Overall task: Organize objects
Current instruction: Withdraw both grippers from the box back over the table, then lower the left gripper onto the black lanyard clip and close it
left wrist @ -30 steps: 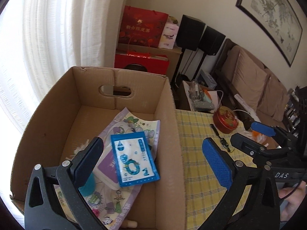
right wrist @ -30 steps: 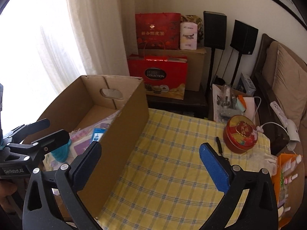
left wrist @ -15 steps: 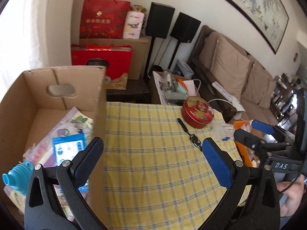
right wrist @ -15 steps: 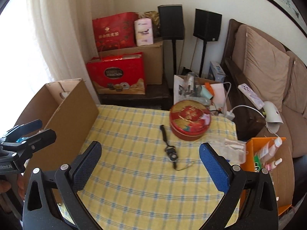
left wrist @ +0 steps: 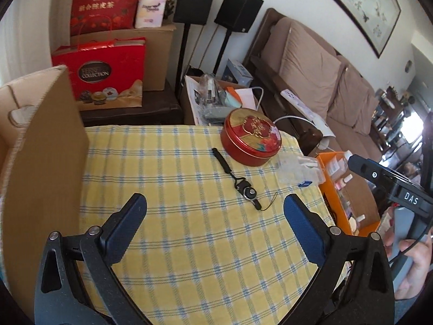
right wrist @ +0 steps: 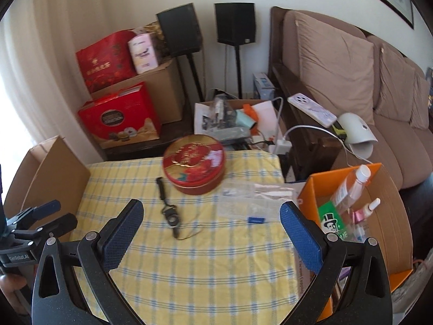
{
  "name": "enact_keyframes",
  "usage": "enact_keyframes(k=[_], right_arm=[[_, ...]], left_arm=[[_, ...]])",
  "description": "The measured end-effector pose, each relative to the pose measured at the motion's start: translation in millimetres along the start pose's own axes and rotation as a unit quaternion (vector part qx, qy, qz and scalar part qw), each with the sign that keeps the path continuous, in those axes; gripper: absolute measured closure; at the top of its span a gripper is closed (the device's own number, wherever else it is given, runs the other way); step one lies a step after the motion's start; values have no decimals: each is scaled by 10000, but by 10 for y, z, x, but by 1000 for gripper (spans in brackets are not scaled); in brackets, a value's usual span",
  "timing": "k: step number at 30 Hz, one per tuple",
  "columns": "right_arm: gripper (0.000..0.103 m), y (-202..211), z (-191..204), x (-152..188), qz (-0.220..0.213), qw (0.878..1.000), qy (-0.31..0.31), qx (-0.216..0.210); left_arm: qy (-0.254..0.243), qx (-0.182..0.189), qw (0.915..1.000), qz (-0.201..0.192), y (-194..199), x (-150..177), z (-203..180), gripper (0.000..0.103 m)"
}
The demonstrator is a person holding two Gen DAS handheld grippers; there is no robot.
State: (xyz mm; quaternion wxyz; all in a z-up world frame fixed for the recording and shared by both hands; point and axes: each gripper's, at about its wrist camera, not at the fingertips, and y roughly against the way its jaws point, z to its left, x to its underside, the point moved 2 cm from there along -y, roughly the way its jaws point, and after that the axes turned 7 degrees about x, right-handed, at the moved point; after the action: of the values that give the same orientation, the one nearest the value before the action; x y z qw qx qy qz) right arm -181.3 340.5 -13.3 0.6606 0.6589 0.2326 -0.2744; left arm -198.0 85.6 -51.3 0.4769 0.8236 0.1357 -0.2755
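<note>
A round red tin stands at the far side of the yellow checked tablecloth. A black lanyard strap lies in front of it. A clear plastic bag with a small blue item lies at the right edge. A cardboard box stands at the left. My left gripper is open and empty above the cloth. My right gripper is open and empty, hovering near the strap and bag.
An orange box with bottles sits off the table's right edge. Red gift bags, speakers, a cluttered side box and a brown sofa lie beyond the table.
Both grippers swung right, away from the cardboard box and over the tablecloth. The box's inside has left view; the tin, strap and orange box have come closer.
</note>
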Motion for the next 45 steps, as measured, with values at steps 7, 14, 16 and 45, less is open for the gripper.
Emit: enact_keyframes(k=[7,14,16,45], right_arm=[[2,-313,-310,43,209,9993,-190,225],[2,-606,-480,63,454,9979,-238,402],[2,-695,-518,56,530,9973,-259,437],[1,-942,-502,64,624,9966,-470,260]], left_arm=[[-103,-8,9994,343,-485,10,-130,7],[39,17,9977,669,-993,32,-114,10],[22,-34,9973,737,-1110,40,-134,10],[-234,-378,9971,615,-1391,186,-435,52]])
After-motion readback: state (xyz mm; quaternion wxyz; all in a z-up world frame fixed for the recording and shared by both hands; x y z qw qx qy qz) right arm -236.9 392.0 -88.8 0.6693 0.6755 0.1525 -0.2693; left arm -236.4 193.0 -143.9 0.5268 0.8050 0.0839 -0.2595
